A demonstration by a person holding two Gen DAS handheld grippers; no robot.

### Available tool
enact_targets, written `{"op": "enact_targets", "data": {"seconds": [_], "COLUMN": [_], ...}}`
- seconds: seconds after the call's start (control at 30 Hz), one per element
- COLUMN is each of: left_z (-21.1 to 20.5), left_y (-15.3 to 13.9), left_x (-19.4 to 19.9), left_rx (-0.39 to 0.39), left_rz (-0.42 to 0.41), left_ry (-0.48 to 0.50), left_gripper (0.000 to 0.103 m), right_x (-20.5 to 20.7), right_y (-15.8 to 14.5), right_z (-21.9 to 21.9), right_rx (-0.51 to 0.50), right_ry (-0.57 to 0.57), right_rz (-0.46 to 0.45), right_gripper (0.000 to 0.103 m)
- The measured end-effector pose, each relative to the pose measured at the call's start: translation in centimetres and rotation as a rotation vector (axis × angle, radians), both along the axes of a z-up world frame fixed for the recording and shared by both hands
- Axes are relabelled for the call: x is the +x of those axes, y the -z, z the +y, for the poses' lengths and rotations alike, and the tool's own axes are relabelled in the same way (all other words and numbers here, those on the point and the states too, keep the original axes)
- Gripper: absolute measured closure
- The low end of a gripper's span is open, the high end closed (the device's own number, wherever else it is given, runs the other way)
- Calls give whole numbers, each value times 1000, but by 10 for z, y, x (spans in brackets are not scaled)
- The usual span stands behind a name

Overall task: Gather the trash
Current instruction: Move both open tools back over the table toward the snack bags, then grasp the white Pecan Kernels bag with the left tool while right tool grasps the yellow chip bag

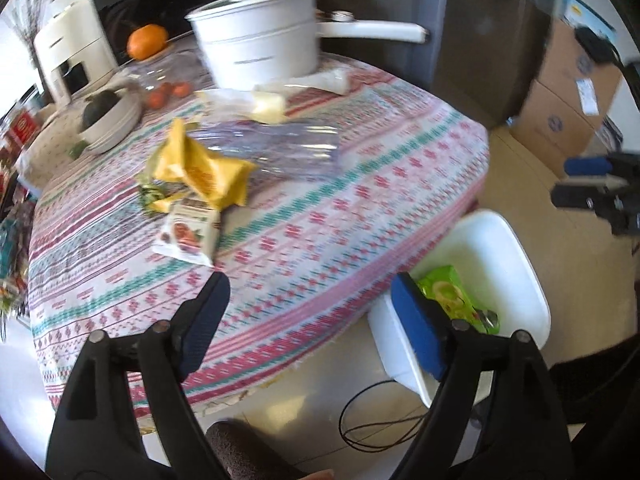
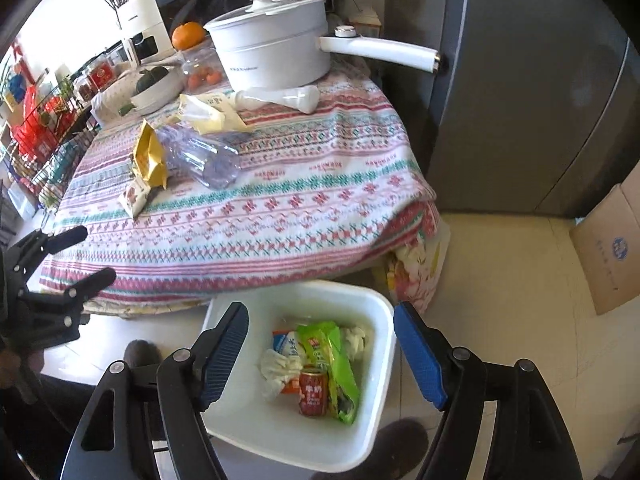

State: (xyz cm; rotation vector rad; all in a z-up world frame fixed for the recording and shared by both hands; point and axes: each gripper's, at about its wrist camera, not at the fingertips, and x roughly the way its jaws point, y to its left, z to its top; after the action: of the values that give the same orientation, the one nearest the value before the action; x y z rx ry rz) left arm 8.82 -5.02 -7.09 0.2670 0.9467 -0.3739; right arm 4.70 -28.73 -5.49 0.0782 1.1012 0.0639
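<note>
A white bin (image 2: 376, 432) stands on the floor by the table and holds a green wrapper (image 2: 332, 364), a red can (image 2: 314, 394) and crumpled paper. My right gripper (image 2: 320, 344) is open and empty above it. My left gripper (image 1: 310, 320) is open and empty over the table's near edge; it also shows in the right wrist view (image 2: 86, 256). On the patterned tablecloth (image 1: 320, 216) lie a yellow wrapper (image 1: 200, 168), a small white snack packet (image 1: 188, 236), a clear plastic bottle (image 1: 280, 148) and pale wrappers (image 1: 260, 104).
A white pot (image 1: 260, 44) with a long handle, a bowl (image 1: 112, 120), an orange (image 1: 147, 41) and small tomatoes stand at the table's far side. A grey fridge (image 2: 520, 100) is at the right. Cardboard boxes (image 1: 560, 96) sit on the floor. A cable (image 1: 376, 428) lies below.
</note>
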Motion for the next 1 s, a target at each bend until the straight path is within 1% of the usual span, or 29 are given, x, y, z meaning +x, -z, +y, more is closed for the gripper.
{"op": "enact_targets", "data": {"seconds": [0.2, 0.37, 0.5, 0.6, 0.73, 0.9, 1.0], "left_z": [33, 58, 66, 69, 67, 69, 75], "left_y": [-2, 15, 31, 45, 66, 77, 89], "left_x": [29, 59, 85, 101, 118, 138, 145], "left_rx": [-40, -54, -37, -21, 30, 24, -15], "left_rz": [5, 41, 39, 62, 82, 86, 137], "left_ry": [-89, -135, -122, -97, -87, -102, -128], "left_gripper": [20, 20, 20, 20, 20, 20, 20], "right_x": [12, 26, 35, 45, 55, 67, 71], "right_y": [-4, -1, 3, 7, 9, 15, 19], "right_z": [19, 35, 45, 54, 65, 74, 77], "right_rx": [4, 12, 6, 7, 7, 11, 10], "right_ry": [-22, -39, -45, -49, -54, -58, -60], "right_rz": [-15, -5, 1, 9, 13, 26, 34], "right_gripper": [27, 26, 26, 26, 26, 26, 25]}}
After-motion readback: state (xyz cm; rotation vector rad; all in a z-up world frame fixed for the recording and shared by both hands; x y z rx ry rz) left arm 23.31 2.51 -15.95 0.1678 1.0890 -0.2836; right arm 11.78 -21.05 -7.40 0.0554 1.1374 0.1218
